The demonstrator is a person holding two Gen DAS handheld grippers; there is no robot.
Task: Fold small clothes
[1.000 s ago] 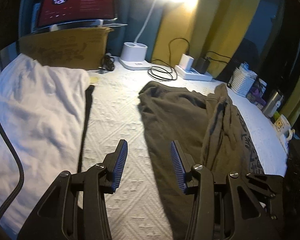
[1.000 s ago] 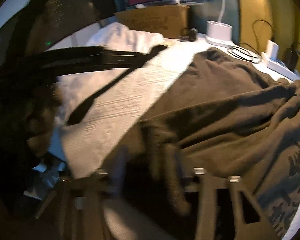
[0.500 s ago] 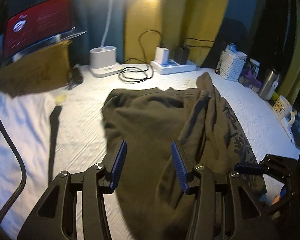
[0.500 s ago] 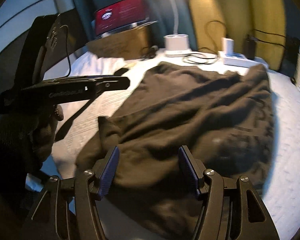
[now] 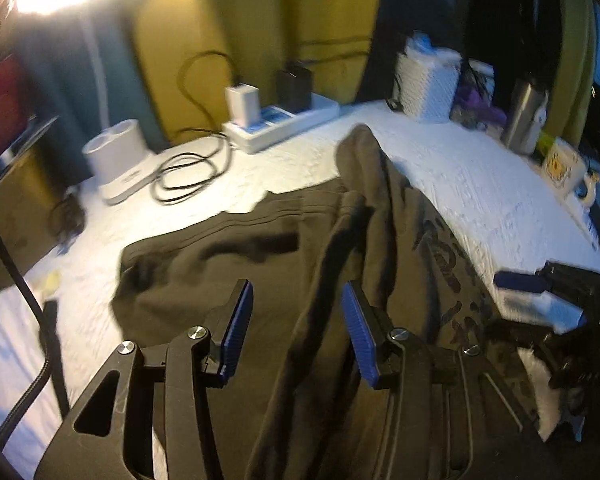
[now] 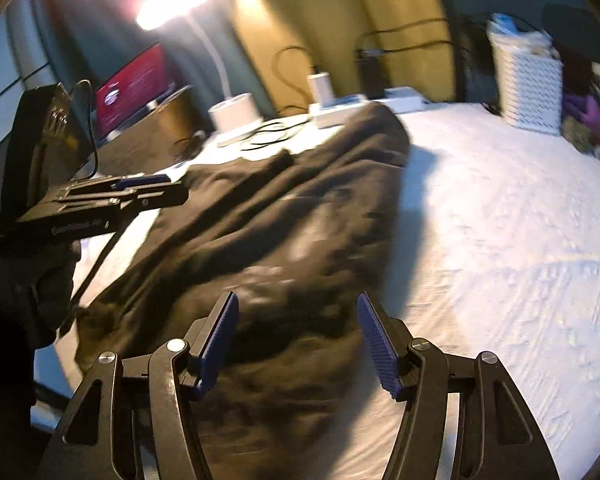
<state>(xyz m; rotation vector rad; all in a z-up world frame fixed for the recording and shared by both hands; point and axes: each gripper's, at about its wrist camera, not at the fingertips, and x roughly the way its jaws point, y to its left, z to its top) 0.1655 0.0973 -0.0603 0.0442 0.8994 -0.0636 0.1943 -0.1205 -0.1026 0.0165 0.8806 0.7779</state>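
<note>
A dark olive garment (image 5: pixel 284 248) with a black print lies rumpled on the white quilted surface (image 5: pixel 480 184); its right part is folded over in a raised ridge. My left gripper (image 5: pixel 297 322) is open and empty just above the garment's near middle. My right gripper (image 6: pixel 296 330) is open and empty over the garment's (image 6: pixel 284 208) near right edge. The left gripper also shows in the right wrist view (image 6: pixel 112 200) at the far left. The right gripper's blue pad shows at the right edge of the left wrist view (image 5: pixel 520 282).
At the back stand a lamp base (image 5: pixel 118 156), a coiled black cable (image 5: pixel 188 176), a power strip with chargers (image 5: pixel 276 120), a white woven basket (image 5: pixel 428 80), a metal flask (image 5: pixel 526 116) and a mug (image 5: pixel 568 168). A red-lit laptop (image 6: pixel 134 84) stands back left.
Both cameras have swung to the right, so the laptop and white pillow have left the left wrist view. Both grippers stay open over the garment. The right gripper has shifted toward the garment's right edge.
</note>
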